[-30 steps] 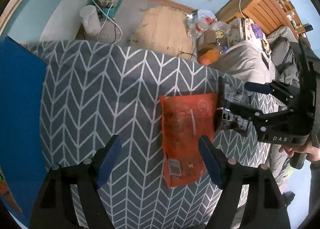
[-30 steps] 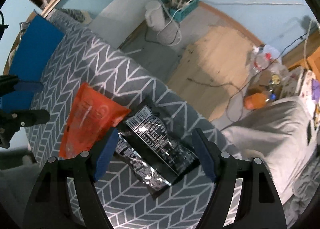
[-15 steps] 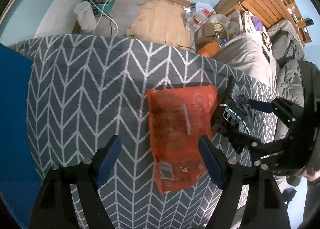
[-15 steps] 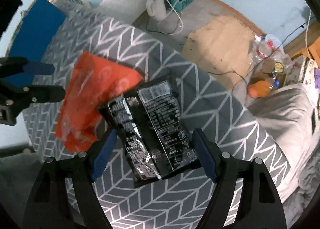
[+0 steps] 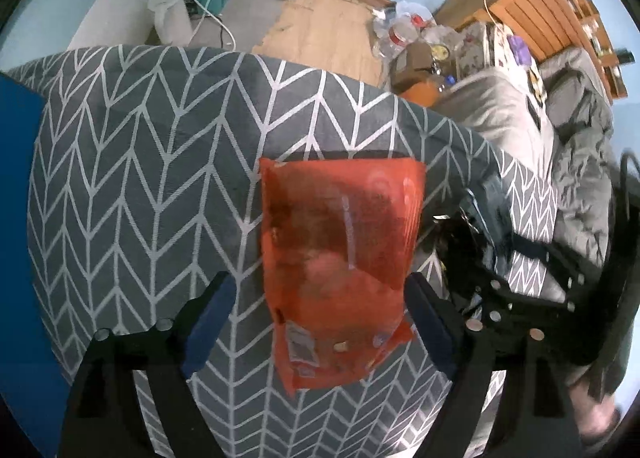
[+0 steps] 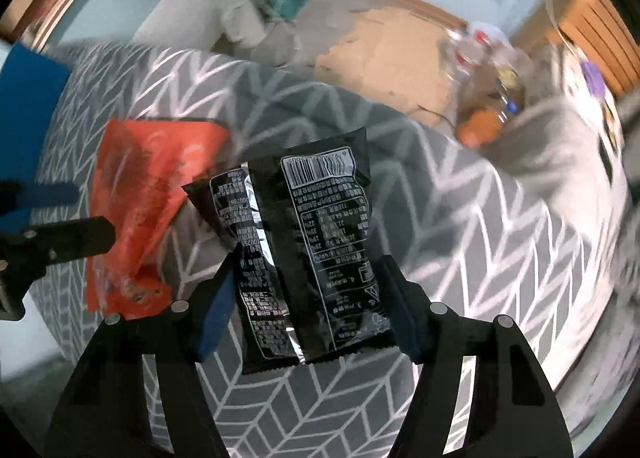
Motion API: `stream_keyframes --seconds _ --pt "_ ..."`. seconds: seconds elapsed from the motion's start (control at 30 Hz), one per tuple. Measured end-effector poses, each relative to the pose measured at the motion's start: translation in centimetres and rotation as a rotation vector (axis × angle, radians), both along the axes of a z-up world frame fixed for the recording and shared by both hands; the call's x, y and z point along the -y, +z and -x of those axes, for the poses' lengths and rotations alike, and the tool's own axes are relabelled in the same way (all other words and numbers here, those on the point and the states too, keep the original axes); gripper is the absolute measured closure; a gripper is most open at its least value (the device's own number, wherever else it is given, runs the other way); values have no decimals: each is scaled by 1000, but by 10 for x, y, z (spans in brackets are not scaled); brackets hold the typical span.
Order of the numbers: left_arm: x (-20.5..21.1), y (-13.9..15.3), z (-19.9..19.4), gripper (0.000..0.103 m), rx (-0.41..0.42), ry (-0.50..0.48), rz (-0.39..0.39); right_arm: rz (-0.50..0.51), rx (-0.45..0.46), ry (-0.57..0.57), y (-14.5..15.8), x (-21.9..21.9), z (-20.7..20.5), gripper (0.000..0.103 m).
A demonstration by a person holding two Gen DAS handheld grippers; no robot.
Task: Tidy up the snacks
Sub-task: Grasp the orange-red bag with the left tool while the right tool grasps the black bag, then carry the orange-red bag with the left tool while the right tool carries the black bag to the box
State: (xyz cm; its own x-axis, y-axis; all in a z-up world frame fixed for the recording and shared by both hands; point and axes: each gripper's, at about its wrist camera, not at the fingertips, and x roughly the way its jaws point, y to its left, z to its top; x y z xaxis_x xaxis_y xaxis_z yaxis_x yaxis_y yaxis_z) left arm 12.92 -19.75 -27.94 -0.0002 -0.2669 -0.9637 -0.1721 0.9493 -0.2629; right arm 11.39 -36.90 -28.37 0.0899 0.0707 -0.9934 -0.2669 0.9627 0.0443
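While both of my grippers pointed steeply down over the grey chevron-patterned cloth [image 5: 132, 162], the step in hand was the taking up of two lots of snacks at once. Item one: an orange snack packet [image 5: 340, 254], lying flat on the cloth between the jaws of my left gripper [image 5: 320, 322]; the jaws were opening, both blue pads stood clear of the packet's edges, and nothing was gripped. Item two: two black snack packets [image 6: 320, 254], overlapped, printed backs up, set just beside the orange packet's right edge; my right gripper [image 6: 308, 306] straddled them with its jaws closing, the packets between the pads, the right pad at the packet's edge and the left pad close by, but I could not tell whether they pressed yet. Item three: a blue board [image 5: 16, 218] at the cloth's left margin, untouched. Pose: the right gripper hung almost straight above the black pair; the left tilted a little toward the far edge of the cloth. By my judgement the next move called for the left jaws to sink until the pads bracketed the orange packet's long sides, then close gently, since a thin, slack film bag would likely buckle or slide under a hard pinch.
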Motion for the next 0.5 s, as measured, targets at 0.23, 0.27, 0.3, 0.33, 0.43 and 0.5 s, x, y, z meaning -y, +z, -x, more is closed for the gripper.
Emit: stream_keyframes --seconds 0.23,0.27,0.3,0.33,0.43,0.5 --pt "21 -15 -1 16 -38 -2 -21 -53 18 -143 3 33 17 36" --pt "23 -18 -1 16 -48 -3 -29 -50 21 -150 3 35 20 36" --pt "24 -21 -1 16 -55 -1 -33 -51 24 -157 4 37 22 36" --pt "24 -23 -1 13 -62 4 -34 -58 26 -164 4 40 24 36" --pt "29 -24 -3 10 -57 3 -44 -64 33 -179 7 38 30 36" --pt "33 -25 -4 10 -56 -14 -63 -71 36 -181 10 37 31 36"
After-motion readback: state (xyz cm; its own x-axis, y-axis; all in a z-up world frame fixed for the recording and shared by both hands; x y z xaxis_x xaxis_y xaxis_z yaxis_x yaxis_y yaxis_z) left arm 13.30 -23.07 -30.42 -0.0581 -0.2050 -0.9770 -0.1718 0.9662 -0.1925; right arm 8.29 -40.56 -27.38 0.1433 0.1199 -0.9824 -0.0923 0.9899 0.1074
